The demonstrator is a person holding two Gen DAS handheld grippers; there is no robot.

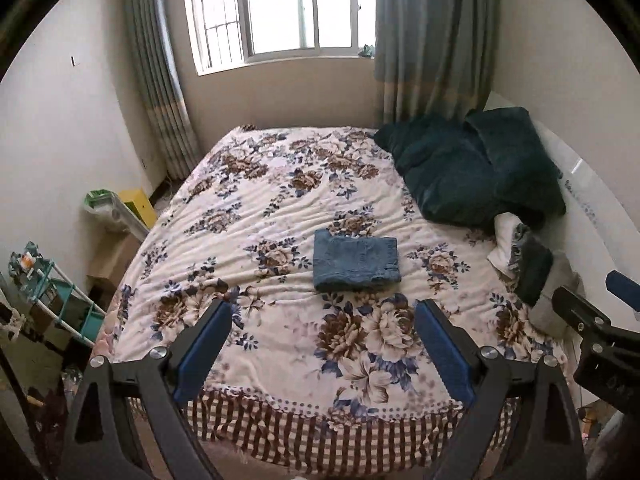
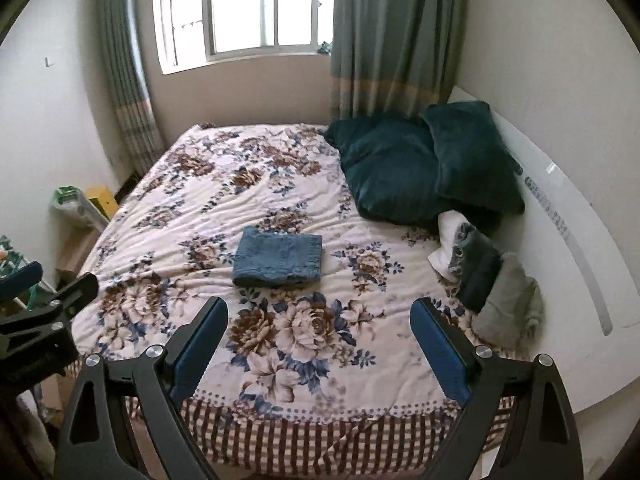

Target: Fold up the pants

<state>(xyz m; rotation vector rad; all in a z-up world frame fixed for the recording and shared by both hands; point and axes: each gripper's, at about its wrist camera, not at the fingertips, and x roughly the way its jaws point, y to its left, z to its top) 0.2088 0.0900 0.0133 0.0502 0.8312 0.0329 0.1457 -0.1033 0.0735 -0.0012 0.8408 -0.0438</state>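
Left wrist view looks down the length of a bed from its foot. Nearest the camera, the left gripper (image 1: 322, 322), black-framed with blue padded fingers, has its jaws spread wide and empty. The right gripper (image 2: 319, 320) is likewise spread and holds nothing, hovering above the foot of the bed; both sit well apart from the pants.

Beyond them, a cream blanket with brown and blue flowers and a checked fringe (image 1: 280, 344) covers the bed. Near the middle of that blanket lie the blue denim pants (image 1: 356, 260), folded into a compact, thick rectangle with fairly even edges, lying flat.

Past the pants, toward the right side of the blanket, are dark teal plush pillows (image 1: 472, 172) and a small pile of folded cloths (image 1: 520, 260). Farthest off, above the bed, is a bright window with grey-green curtains (image 1: 432, 40).

Judging by the tidy bundle and the free grippers, the folding looks finished, with nothing obvious left to do.
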